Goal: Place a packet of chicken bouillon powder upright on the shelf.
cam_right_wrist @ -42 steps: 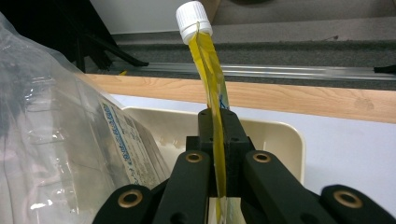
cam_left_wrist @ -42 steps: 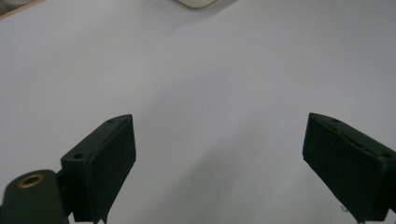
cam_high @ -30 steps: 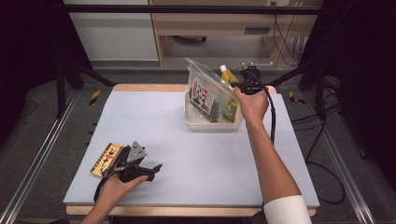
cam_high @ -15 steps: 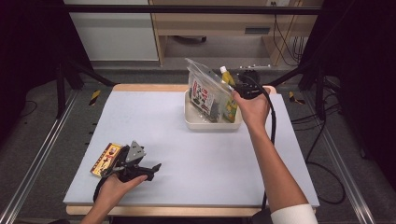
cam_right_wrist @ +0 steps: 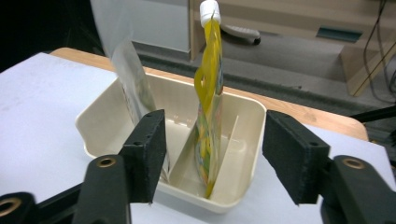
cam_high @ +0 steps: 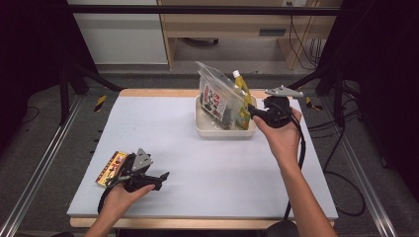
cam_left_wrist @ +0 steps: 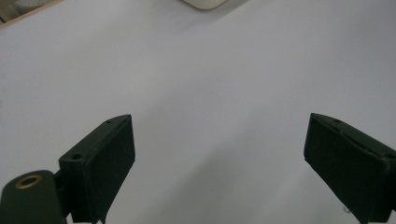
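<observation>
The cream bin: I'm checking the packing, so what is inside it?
Inside the cream bin stand a yellow spouted pouch and a clear printed bag; their bases are hidden.

bins: one cream bin (cam_high: 207, 129)
pouches in the bin: two, a clear pouch (cam_high: 216, 98) and a yellow pouch (cam_high: 243, 98)
packets on the surface: one flat packet (cam_high: 111, 167)
tools: two, the left tool (cam_high: 157, 178) and the right tool (cam_high: 251, 110)

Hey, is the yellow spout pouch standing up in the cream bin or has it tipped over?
Standing upright: the yellow pouch rests on its bottom edge inside the cream bin, white cap on top, beside the divider. The right gripper has just opened, clear of it.
</observation>
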